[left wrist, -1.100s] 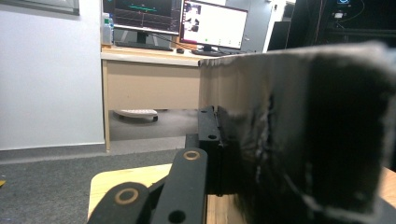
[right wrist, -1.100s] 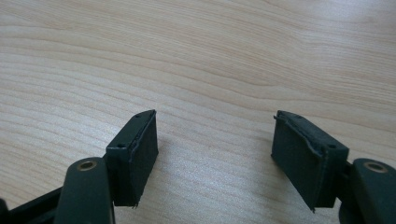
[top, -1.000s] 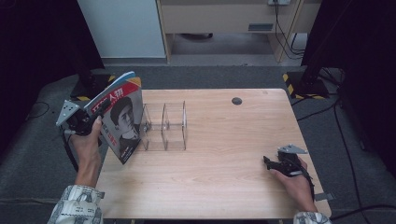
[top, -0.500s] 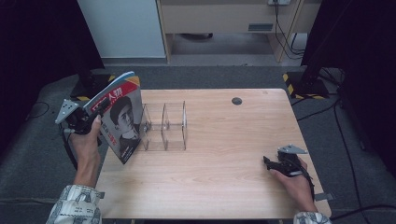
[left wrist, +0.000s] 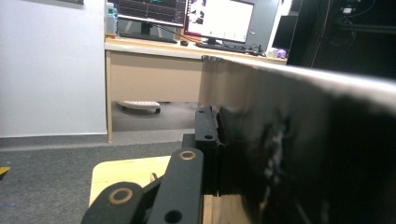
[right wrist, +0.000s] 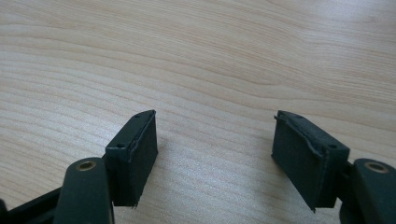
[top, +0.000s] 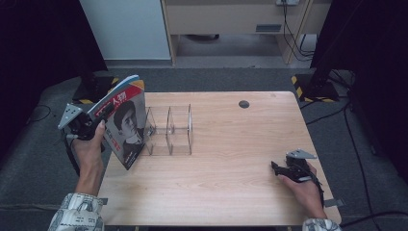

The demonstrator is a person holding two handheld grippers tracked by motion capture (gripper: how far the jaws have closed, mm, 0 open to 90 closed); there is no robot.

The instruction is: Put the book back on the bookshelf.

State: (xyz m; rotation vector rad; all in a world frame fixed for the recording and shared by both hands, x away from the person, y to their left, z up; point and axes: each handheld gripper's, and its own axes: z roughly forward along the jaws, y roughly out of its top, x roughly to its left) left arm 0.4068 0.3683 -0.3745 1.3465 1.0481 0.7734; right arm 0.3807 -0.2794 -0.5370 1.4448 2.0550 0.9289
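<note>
While clamped, magazine [top: 122, 122] in left tool [top: 98, 122]

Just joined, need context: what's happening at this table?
A person works with a gripper in each hand. The left gripper is shut on a magazine, holding it upright at the table's left edge, beside a clear divided rack. Its lower corner looks to touch the table. The right gripper rests open on the table near the right edge, holding nothing.

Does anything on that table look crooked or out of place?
Yes, the magazine. It stands tilted at the table's left edge beside the clear divider rack, not in a slot. The left gripper pinches its top; its lower corner rests on the wood.
</note>
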